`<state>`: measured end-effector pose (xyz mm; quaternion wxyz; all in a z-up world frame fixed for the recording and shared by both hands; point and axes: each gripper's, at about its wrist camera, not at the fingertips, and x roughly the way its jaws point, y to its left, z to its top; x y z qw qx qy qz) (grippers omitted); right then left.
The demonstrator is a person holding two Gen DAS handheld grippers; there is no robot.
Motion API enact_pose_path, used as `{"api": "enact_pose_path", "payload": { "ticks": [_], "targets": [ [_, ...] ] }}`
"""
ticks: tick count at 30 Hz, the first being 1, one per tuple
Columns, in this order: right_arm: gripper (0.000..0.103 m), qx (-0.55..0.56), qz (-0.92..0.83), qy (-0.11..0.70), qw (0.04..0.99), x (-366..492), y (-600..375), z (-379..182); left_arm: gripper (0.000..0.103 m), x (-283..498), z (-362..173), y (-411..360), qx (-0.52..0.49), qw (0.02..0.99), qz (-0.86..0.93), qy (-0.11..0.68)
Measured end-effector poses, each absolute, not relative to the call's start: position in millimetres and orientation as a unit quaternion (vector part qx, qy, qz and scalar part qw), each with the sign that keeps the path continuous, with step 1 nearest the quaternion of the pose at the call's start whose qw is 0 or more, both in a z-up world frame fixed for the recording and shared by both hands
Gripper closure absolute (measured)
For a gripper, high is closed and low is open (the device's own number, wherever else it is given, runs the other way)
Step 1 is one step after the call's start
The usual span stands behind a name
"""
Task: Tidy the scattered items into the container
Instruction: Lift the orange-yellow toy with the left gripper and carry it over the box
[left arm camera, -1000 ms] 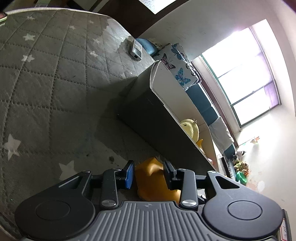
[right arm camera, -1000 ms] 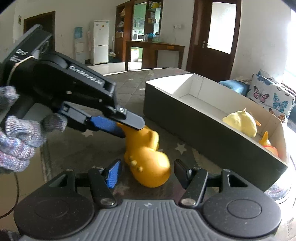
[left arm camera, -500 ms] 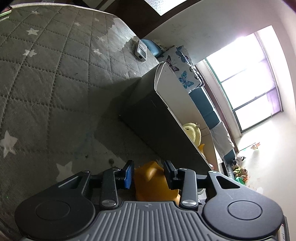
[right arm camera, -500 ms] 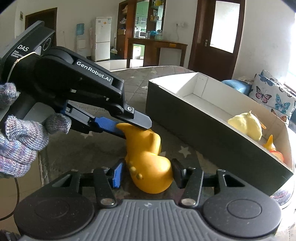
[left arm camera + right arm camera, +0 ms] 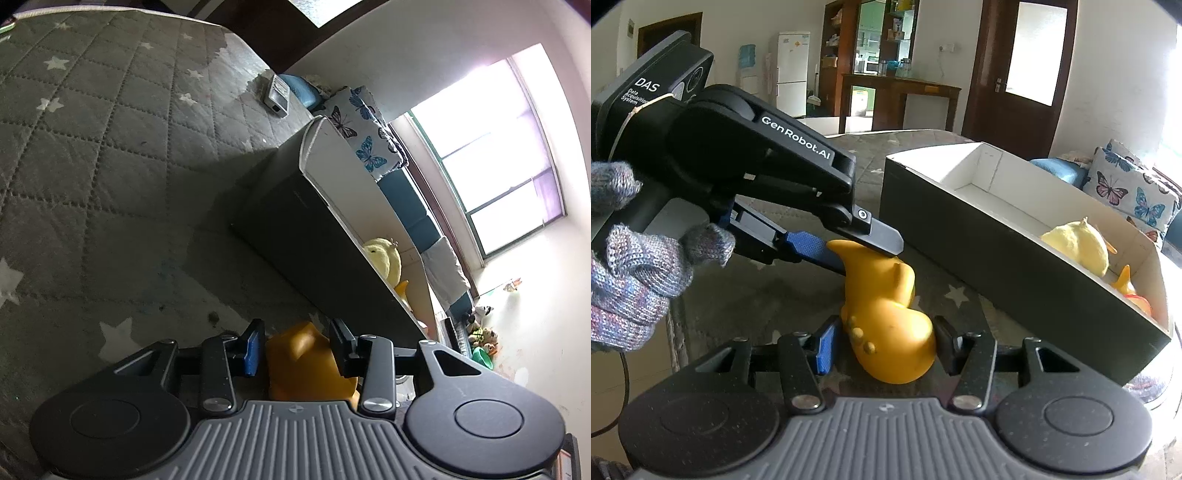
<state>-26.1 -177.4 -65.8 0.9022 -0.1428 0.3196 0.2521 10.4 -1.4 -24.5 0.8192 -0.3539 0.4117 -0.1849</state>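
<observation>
yellow toy (image 5: 886,314) lies low and central on the star-quilted bed, just beside the box (image 5: 1015,258), right gripper (image 5: 882,347) fingers clamped on its belly while the left gripper (image 5: 297,345) fingers are opening around its neck, so lift only once they clear.

The right gripper (image 5: 882,343) has closed in since 1 second ago: its 2 fingers, which then stood apart from the yellow toy (image 5: 886,314) with gaps on both sides, now sit against the toy's round lower end. The left gripper (image 5: 297,341) is opening around the toy's narrow upper end, and a sliver of space now shows between its blue pad (image 5: 254,347) and the yellow surface.
</observation>
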Motion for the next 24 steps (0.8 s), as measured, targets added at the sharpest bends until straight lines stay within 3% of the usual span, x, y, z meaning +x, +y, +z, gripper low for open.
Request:
{"api": "enact_pose_path", "payload": {
  "ticks": [2, 5, 7, 13, 17, 24],
  "targets": [
    [0.051, -0.141, 0.249, 0.319, 0.903, -29.0, -179.2, -65.3, 0.064, 8.8, -22.4, -3.6, -0.352, 0.82, -0.19, 0.409],
    [0.051, -0.139, 0.243, 0.32, 0.905, -34.1, -182.6, -64.6, 0.08, 6.3, -17.1, -7.4, -0.346, 0.823, -0.201, 0.403],
    [0.051, -0.134, 0.24, 0.318, 0.907, -38.8, -184.8, -63.0, 0.08, 4.5, -13.1, -10.7, -0.341, 0.826, -0.208, 0.399],
    [0.051, -0.127, 0.231, 0.323, 0.909, -43.5, -187.9, -65.5, 0.079, 4.7, -17.1, -18.8, -0.344, 0.821, -0.203, 0.407],
    [0.051, -0.119, 0.23, 0.326, 0.909, -44.9, -186.0, -65.9, 0.067, 7.5, -24.0, -19.4, -0.352, 0.816, -0.184, 0.421],
    [0.051, -0.122, 0.231, 0.325, 0.909, -45.3, -184.8, -66.2, 0.062, 7.3, -33.3, -15.5, -0.395, 0.796, -0.169, 0.427]
  ]
}}
